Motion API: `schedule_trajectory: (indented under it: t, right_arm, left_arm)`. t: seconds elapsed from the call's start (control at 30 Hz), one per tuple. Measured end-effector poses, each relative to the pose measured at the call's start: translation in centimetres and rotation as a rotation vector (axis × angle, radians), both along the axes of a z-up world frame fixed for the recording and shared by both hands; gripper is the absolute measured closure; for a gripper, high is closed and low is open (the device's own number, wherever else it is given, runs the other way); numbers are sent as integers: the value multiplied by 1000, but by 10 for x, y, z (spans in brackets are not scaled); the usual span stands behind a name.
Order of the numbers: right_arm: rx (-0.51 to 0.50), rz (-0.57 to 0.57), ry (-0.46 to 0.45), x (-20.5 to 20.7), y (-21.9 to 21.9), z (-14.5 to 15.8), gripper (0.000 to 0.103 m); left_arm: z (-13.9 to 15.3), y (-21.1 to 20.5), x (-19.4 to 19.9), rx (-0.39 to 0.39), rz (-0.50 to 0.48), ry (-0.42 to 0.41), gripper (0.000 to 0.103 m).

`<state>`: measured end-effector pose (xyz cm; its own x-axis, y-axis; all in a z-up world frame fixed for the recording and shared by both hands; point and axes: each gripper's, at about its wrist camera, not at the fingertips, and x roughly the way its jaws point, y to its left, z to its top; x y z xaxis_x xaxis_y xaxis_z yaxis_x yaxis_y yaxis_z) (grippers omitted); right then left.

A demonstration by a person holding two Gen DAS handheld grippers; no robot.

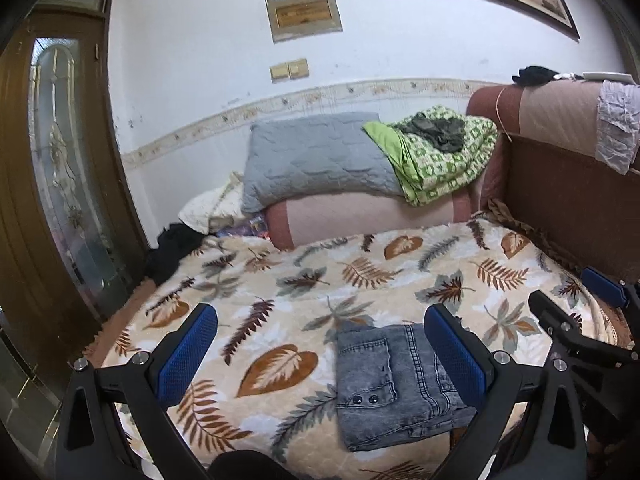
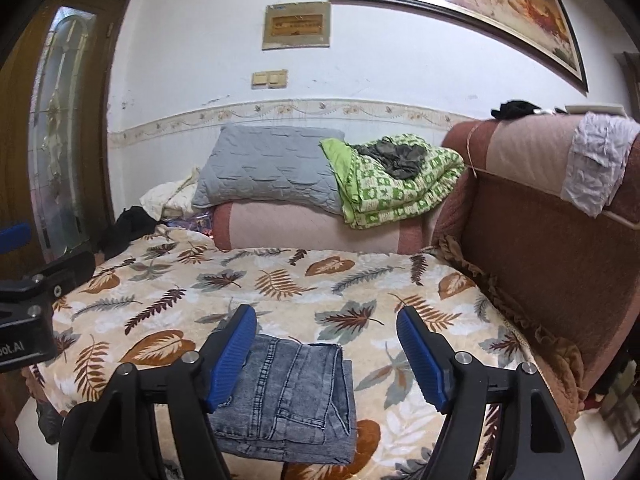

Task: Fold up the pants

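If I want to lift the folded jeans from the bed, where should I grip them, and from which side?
Probably grip the jeans at the near edge, coming from the front, low along the blanket. They lie flat as a stacked rectangle, and there the layers' edges show one above another, so one pinch could catch all layers.

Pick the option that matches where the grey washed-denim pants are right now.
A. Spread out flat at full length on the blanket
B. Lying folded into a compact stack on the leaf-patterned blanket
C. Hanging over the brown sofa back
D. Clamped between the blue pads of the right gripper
B: the grey washed-denim pants lie as a small folded stack on the leaf-patterned blanket, and the right gripper stands open above them, gripping nothing.
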<state>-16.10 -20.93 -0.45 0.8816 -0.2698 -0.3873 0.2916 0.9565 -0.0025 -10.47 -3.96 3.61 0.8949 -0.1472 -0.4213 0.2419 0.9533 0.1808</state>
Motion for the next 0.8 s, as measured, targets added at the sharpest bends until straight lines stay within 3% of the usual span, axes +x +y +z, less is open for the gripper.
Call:
schedule_trajectory:
  t: [0.37,0.8]
  right_arm:
    - [23,-2,72,29,-12,-21,27]
    - [-20,14,91,30,4,-22,27]
  left_arm:
    - [-27,-7,29,68,35,58,0]
    - [-29,5,28,37,36,74,0]
